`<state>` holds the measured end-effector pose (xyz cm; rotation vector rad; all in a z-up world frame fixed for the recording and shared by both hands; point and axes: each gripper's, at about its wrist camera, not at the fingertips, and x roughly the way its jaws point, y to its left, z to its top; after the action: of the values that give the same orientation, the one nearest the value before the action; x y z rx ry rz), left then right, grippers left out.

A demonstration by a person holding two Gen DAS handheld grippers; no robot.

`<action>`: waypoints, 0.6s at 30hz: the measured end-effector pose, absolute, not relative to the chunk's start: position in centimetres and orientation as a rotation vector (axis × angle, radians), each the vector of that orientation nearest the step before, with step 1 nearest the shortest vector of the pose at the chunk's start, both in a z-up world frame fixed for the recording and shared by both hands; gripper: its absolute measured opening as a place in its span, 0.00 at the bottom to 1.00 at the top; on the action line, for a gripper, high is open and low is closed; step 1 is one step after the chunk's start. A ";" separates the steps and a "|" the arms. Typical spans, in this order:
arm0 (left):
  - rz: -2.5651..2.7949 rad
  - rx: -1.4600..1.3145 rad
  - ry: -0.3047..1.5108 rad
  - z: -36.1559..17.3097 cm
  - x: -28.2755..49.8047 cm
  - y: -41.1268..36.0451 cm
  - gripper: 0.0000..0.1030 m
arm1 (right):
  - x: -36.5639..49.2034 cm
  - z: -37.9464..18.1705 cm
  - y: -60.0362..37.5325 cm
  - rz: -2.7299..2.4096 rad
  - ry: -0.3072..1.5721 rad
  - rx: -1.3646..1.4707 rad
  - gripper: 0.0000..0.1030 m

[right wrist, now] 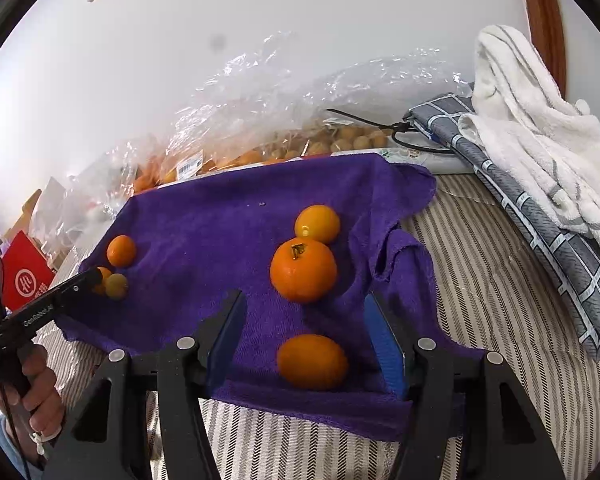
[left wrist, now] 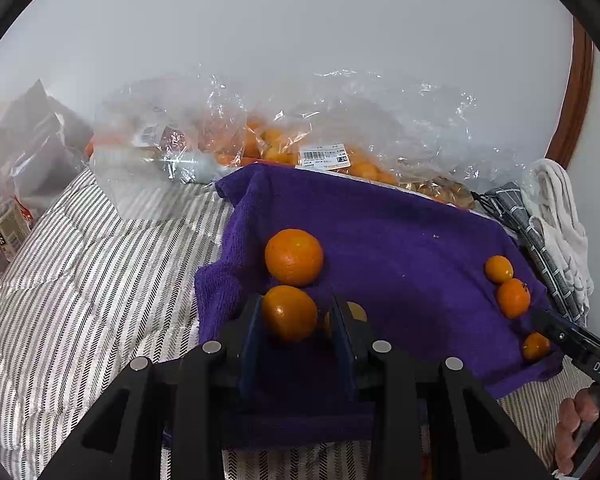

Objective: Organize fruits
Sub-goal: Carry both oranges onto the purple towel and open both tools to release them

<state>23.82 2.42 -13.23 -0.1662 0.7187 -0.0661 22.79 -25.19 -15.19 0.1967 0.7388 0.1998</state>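
Gripping orange [left wrist: 289, 313] lower centre, left gripper [left wrist: 296, 320] jaws narrow around it. Right gripper [right wrist: 304, 332] jaws wide, loose orange [right wrist: 312, 361] between, on towel [right wrist: 220, 220]. Round, smooth, rolls; clamp across widest middle.

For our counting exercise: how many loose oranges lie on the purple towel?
6. By the left gripper: one orange, another, a third half hidden. By the right gripper: three more.

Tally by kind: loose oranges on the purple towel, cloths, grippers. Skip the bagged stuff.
Loose oranges: 6
Cloths: 3 (purple towel, white towel, grey checked cloth)
Grippers: 2 (left gripper, right gripper)
Total: 11
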 end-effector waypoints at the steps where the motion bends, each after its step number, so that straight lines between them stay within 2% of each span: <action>1: -0.065 -0.168 0.715 -13.2 23.7 2.4 0.32 | 22.7 -15.2 -25.2 0.201 0.737 0.200 0.60; 8: -0.061 -0.244 0.652 -12.8 22.7 3.9 0.32 | 21.9 -14.5 -25.5 0.166 0.682 0.186 0.59; 12: -0.091 -0.279 0.658 -12.9 22.4 4.5 0.31 | 22.4 -14.9 -25.5 0.165 0.747 0.175 0.47; 18: -0.087 -0.199 0.635 -12.1 21.2 3.6 0.31 | 21.4 -14.5 -24.2 0.212 0.733 0.144 0.47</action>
<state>21.23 3.63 -12.11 -0.1992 0.6351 -0.0866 21.38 -24.16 -14.46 0.1436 0.7332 0.2121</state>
